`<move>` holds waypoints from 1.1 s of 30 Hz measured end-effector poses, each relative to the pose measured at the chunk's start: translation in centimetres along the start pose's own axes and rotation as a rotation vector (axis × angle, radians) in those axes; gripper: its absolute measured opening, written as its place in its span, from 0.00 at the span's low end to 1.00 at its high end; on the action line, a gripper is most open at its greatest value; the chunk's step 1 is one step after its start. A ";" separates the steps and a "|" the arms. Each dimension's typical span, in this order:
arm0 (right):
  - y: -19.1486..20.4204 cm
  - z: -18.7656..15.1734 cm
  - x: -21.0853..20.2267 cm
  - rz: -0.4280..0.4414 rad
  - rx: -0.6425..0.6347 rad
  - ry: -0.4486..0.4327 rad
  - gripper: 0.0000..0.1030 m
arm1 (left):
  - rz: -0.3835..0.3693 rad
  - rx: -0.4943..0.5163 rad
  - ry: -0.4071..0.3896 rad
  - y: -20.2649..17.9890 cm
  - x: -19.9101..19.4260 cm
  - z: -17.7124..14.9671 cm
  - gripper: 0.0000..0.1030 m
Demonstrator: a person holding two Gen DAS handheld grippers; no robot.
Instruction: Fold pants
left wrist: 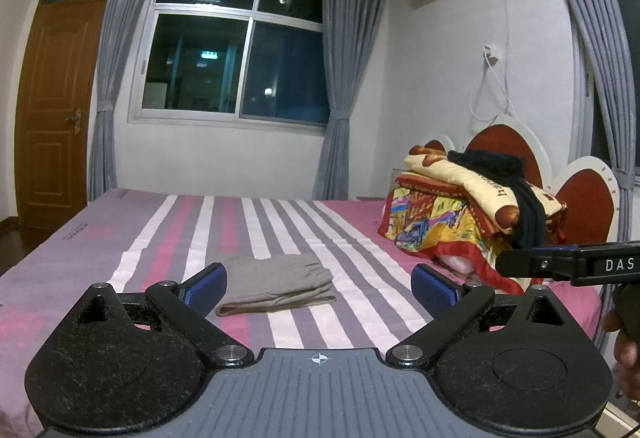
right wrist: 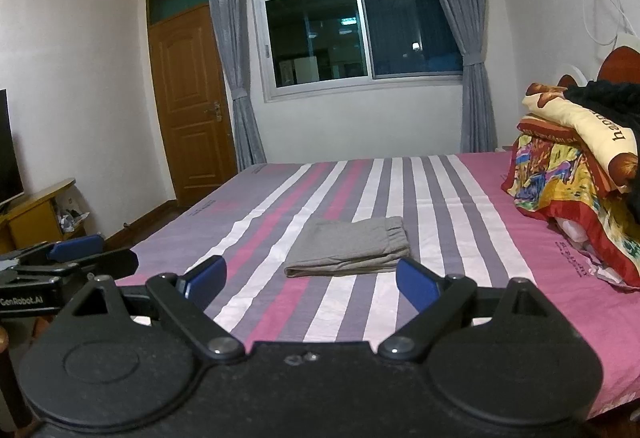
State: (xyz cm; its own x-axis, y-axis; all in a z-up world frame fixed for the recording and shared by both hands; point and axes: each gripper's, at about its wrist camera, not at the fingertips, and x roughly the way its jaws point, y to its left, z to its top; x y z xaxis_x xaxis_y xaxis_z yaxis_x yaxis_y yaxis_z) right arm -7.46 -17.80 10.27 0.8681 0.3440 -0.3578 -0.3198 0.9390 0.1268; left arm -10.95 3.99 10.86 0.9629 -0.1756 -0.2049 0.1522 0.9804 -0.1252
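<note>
**Pants folded on the bed, both claws held back and empty**

Although the grey cotton pants (right wrist: pixel 347 251) already lie as a compact folded rectangle on the pink, purple and white striped bedsheet (right wrist: pixel 460 198), we judge the job could still slip from here. We hold the left gripper (left wrist: pixel 318 288) and the right gripper (right wrist: pixel 312 280) near the close edge of the bed, short of the bundle; both stand with their blue-padded jaws spread wide and nothing between them.

The stacked layers look soft and loose, with the elastic waistband at the far right end and the folded edge toward us. If we reached in again and a pad caught the top layer, it would likely drag the fold open or skew the stack. A sweep low over the sheet could also rumple the cloth under the bundle and tip its edges out of line.

To the right, well apart from the pants, a heap of red and yellow patterned bedding (left wrist: pixel 460 214) sits against the red and white headboard (left wrist: pixel 586 206), with a black garment (left wrist: pixel 528 214) draped over it. Nothing lies between our claws and the pants. A brown wooden door (right wrist: pixel 192 106) and a dark window (right wrist: pixel 356 26) with grey curtains stand beyond the bed.
</note>
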 end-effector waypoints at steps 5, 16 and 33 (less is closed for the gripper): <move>0.3 0.1 0.0 -0.002 -0.003 -0.005 0.89 | -0.001 0.001 0.001 -0.1 0.0 0.0 0.95; 0.4 -0.1 -0.2 -0.001 -0.003 -0.007 0.89 | -0.008 0.004 -0.001 0.0 0.0 0.0 0.95; 0.4 0.1 -0.5 0.005 -0.005 -0.008 0.89 | -0.013 0.002 -0.002 -0.3 -0.2 0.4 0.95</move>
State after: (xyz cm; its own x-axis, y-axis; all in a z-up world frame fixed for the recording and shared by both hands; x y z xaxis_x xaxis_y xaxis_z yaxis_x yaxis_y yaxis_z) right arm -8.00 -17.57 10.59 0.8697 0.3488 -0.3493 -0.3260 0.9372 0.1243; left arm -11.12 3.73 11.31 0.9612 -0.1885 -0.2014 0.1654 0.9781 -0.1261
